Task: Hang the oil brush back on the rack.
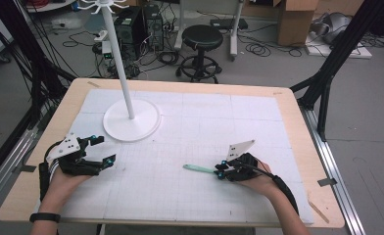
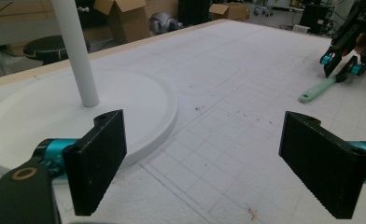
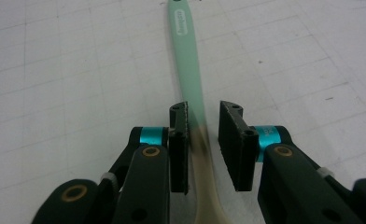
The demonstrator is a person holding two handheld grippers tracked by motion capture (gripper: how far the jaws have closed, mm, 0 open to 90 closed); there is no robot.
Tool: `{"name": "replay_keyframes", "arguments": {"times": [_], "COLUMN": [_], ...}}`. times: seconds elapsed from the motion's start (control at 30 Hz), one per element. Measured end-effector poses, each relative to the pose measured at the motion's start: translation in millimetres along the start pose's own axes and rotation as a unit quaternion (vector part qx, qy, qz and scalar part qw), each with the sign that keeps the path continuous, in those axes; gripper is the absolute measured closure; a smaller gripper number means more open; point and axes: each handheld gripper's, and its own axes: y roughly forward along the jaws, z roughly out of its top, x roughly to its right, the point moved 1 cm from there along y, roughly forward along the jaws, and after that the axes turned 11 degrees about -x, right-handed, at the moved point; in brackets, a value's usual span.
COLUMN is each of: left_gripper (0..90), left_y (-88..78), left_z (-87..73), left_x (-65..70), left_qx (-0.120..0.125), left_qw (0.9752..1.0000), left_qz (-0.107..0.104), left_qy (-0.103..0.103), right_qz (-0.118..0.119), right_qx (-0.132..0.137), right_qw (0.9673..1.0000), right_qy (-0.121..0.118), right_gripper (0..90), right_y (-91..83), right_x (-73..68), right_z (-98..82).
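A mint-green utensil (image 1: 197,168) lies flat on the white gridded mat, its handle pointing left. My right gripper (image 1: 219,170) straddles its near end. In the right gripper view the green handle (image 3: 186,46) runs between the jaws of the right gripper (image 3: 204,114) and turns beige near the camera. One pad touches it and a narrow gap shows at the other. My left gripper (image 1: 107,149) rests at the table's left, wide open and holding nothing. In the left gripper view, the left gripper (image 2: 202,140) faces the utensil (image 2: 317,89) and the right gripper (image 2: 340,67) far off.
A white stand with a round base (image 1: 131,125) and tall pole (image 1: 119,54) sits at the mat's back left, just beyond my left gripper; the base (image 2: 139,98) is close ahead in the left gripper view. A stool (image 1: 202,36), computers and cables are on the floor behind.
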Motion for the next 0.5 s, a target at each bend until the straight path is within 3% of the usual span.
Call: {"name": "replay_keyframes", "arguments": {"times": [0.13,0.5], "left_gripper": [15.7,15.7], "left_y": [0.0,0.0], "left_z": [0.0,0.1], "left_x": [0.0,0.1], "left_qx": [-0.001,0.001], "left_qw": [1.0000,1.0000], "left_qz": [0.000,-0.001], "left_qy": [0.001,0.000], "right_qz": [0.004,0.002], "right_qx": [-0.009,-0.003], "right_qw": [0.9999,1.0000], "right_qy": [0.003,0.005], "right_gripper": [80.5,82.1], "right_y": [-0.3,-0.6], "right_x": [-0.1,-0.2], "right_z": [2.6,1.7]}}
